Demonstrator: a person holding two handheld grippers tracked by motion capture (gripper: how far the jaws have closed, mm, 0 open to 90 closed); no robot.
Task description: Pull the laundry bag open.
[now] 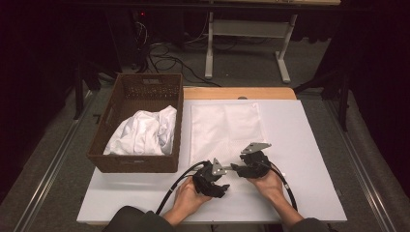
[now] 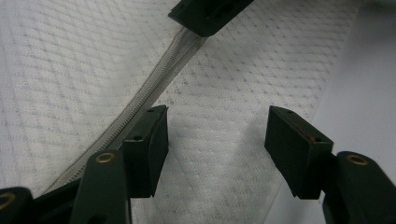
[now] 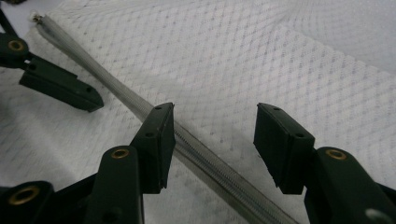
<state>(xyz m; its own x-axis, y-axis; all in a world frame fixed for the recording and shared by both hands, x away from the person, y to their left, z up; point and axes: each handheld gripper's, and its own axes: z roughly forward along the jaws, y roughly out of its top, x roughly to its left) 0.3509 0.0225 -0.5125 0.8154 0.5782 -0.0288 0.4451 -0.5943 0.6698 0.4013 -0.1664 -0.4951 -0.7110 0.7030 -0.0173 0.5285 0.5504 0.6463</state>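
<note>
A white mesh bag [image 1: 225,126] lies flat on the white table [image 1: 309,159], its zipper [image 3: 100,77] running along the near edge. My left gripper [image 1: 216,175] hovers over that edge, open, the zipper [image 2: 159,79] passing beside its left jaw and only mesh [image 2: 233,70] between the pads. My right gripper [image 1: 246,166] is just to its right, also open, with the zipper running under the gap close to its left jaw. The zipper's end [image 3: 37,18] shows at the far left of the right gripper view. Nothing is gripped.
A brown wicker basket [image 1: 123,164] holding crumpled white cloth [image 1: 145,133] stands at the table's left, beside the bag. A wooden strip [image 1: 237,93] edges the table's far side. Both cables [image 1: 174,191] trail back toward the person.
</note>
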